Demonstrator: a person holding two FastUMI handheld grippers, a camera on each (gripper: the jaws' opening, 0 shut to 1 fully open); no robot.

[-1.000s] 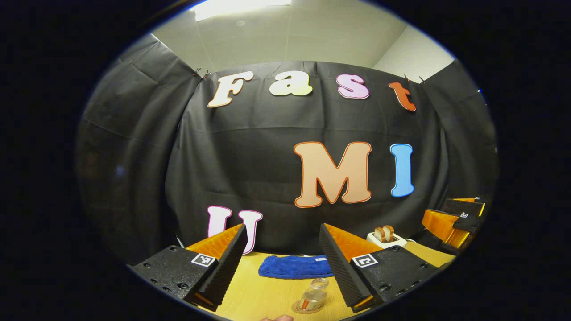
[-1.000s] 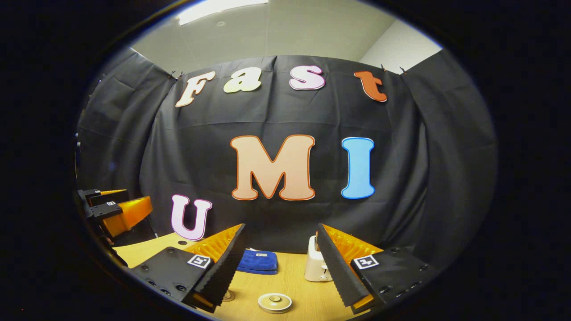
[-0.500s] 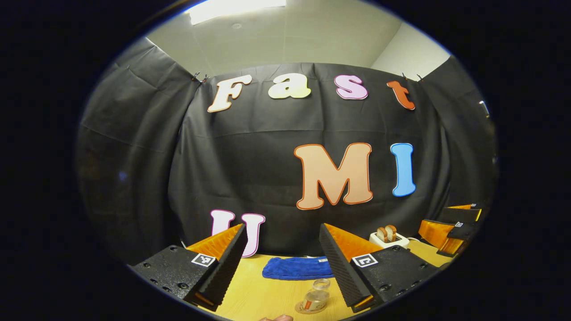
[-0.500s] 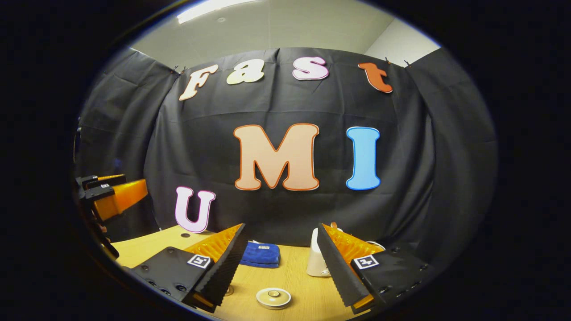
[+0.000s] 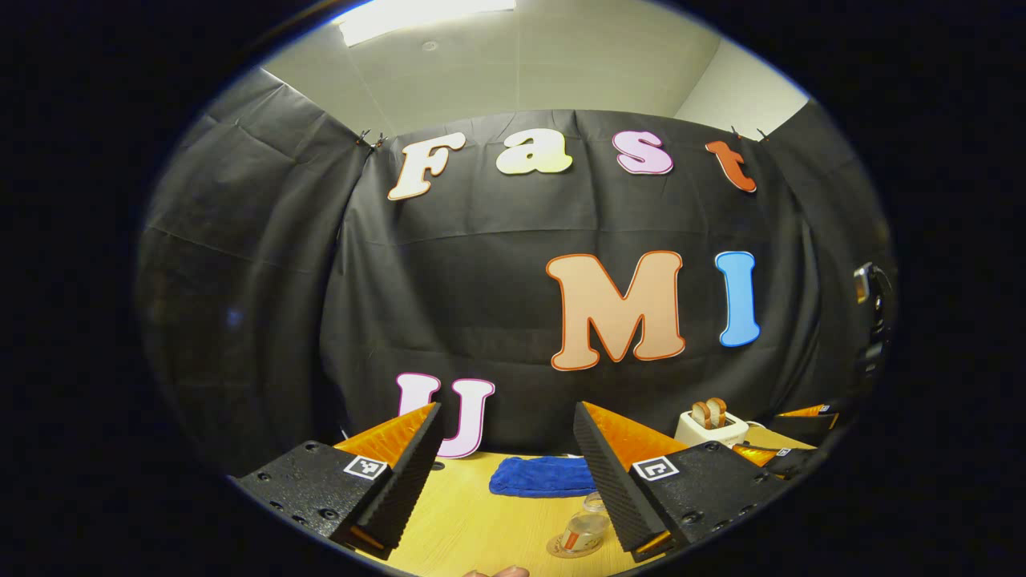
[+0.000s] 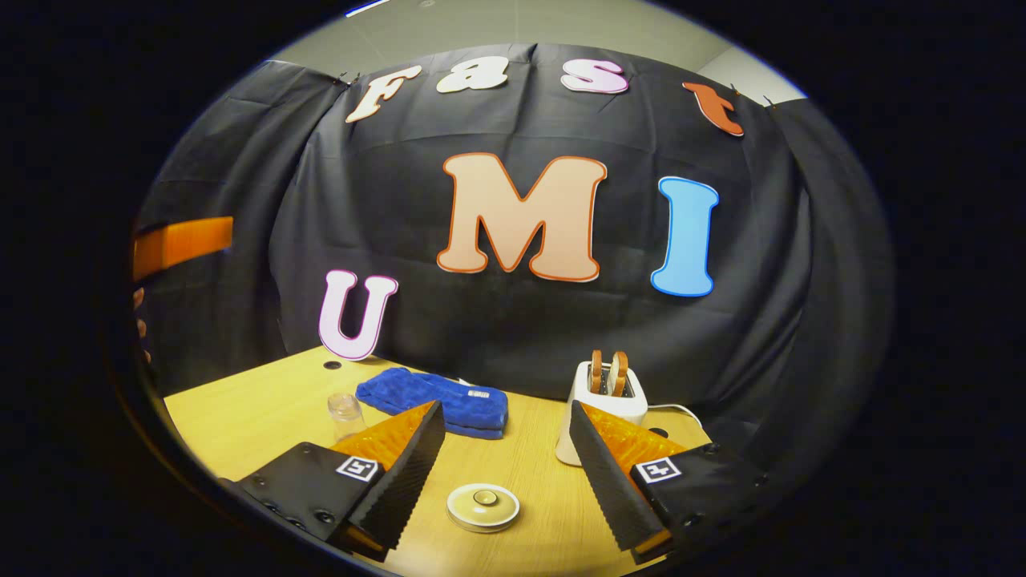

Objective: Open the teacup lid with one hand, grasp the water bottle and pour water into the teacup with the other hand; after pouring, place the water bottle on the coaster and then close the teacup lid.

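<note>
Right gripper (image 6: 505, 457) has tilted down since a second ago, wide open, lid (image 6: 482, 506) now between fingers; lid lift likely next. Left gripper (image 5: 507, 461) wide, empty, above bottle (image 5: 581, 533).

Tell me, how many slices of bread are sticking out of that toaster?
2. Both stand upright, side by side, in the slots of the white toaster at the back of the table: one slice on the left, the other on the right.
</note>
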